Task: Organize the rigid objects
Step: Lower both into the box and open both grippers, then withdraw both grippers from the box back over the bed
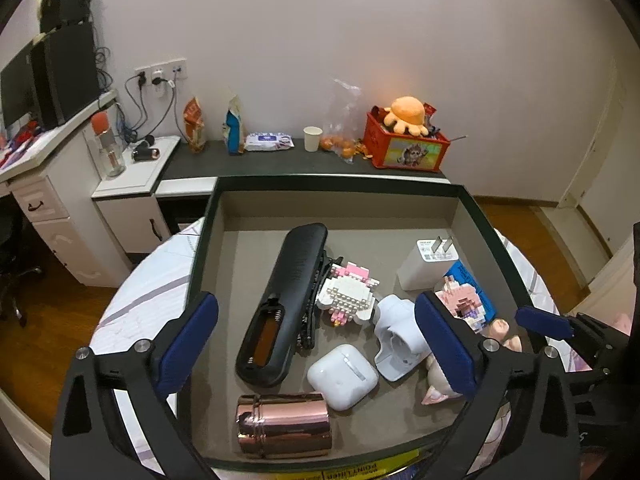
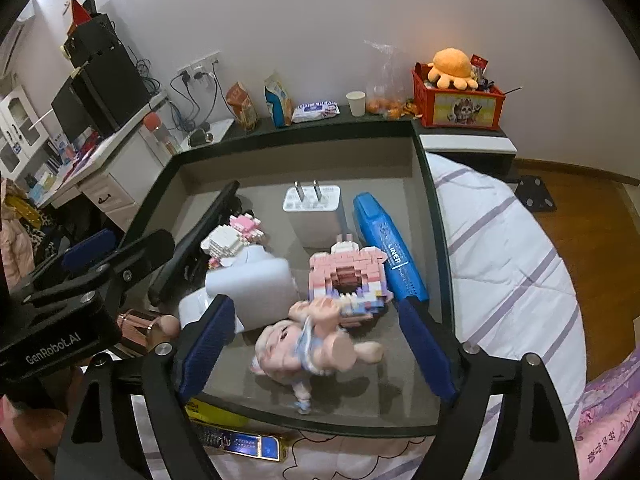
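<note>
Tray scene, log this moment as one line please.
left gripper: open, empty | right gripper: open, over doll | tray: remote, earbud case, copper tube, charger, marker

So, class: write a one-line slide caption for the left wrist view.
Open left gripper above a grey tray holding a black remote, earbud case and copper canister.

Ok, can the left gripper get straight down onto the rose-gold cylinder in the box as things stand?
Probably yes. The left gripper is open with nothing between its fingers, and the cylinder lies on its side near the box's front wall with nothing on top. The earbud case sits close beside it, so the approach needs care.
</note>
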